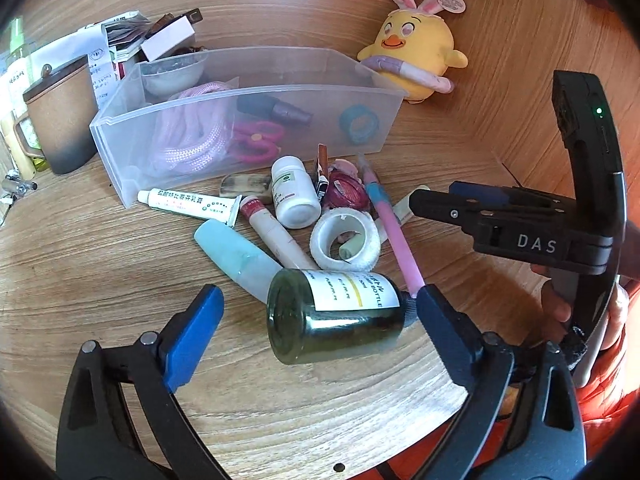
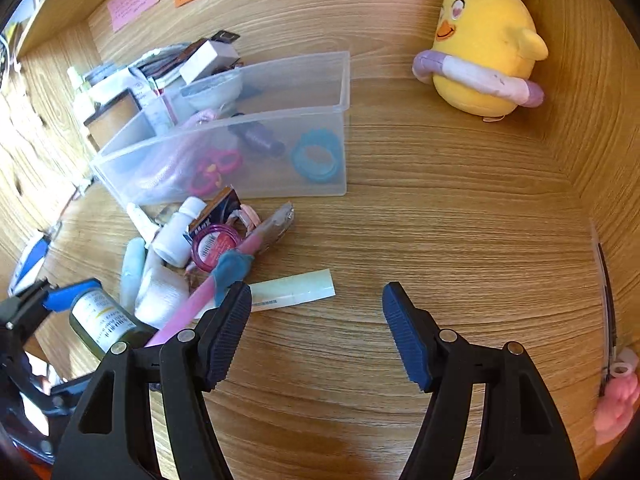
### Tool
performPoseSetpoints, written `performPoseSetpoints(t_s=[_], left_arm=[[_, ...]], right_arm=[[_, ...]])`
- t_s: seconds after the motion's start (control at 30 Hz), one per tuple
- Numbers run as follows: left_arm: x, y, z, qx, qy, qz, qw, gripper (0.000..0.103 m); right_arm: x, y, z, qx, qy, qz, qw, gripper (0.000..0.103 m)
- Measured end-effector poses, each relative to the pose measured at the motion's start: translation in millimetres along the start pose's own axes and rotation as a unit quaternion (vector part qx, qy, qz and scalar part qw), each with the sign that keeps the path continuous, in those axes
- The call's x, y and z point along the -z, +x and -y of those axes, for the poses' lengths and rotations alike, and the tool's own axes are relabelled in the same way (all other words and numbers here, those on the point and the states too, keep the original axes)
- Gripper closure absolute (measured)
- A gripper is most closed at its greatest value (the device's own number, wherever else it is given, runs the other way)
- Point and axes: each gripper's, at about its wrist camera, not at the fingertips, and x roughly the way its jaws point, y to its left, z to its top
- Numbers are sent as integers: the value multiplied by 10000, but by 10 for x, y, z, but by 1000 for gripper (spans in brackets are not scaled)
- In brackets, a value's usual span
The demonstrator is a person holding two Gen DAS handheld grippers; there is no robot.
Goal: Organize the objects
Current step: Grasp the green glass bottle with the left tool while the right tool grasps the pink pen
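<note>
A dark green glass bottle (image 1: 336,320) with a white label lies on its side on the wooden desk, between the fingers of my left gripper (image 1: 318,304). The jaws stand wide. The right pad sits at the bottle's cap and the left pad is apart from it. Beyond lies a pile: white pill bottle (image 1: 294,196), ointment tube (image 1: 188,202), white tape roll (image 1: 346,242), pink pen (image 1: 394,236), pale blue tube (image 1: 236,256). A clear plastic bin (image 1: 256,92) behind holds pink rope, scissors and a teal ring. My right gripper (image 2: 316,300) hangs open over bare wood, with nothing in it.
A yellow chick plush (image 2: 484,52) sits at the back right against the wooden wall. A brown mug (image 1: 60,120) and small boxes crowd the bin's left side. A pale green strip (image 2: 296,290) lies by my right gripper. Wooden walls close in on the right.
</note>
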Motion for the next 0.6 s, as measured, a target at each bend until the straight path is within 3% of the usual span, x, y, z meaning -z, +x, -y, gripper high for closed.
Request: performPoseSetpoints(t_s=[0.13, 0.23, 0.4, 0.6], left_arm=[[28, -31, -19, 192, -77, 27, 9998, 33], [42, -79, -44, 155, -92, 91, 9998, 37], [84, -181, -134, 39, -167, 163, 9997, 38], [111, -365, -366, -122, -414, 362, 9984, 38]], right_arm=[[0, -54, -112, -134, -145, 73, 9998, 38], [-3, -52, -244, -234, -283, 100, 9993, 38], [-51, 111, -406, -148, -495, -6, 9987, 40], [-100, 154, -406, 102, -741, -51, 9972, 61]])
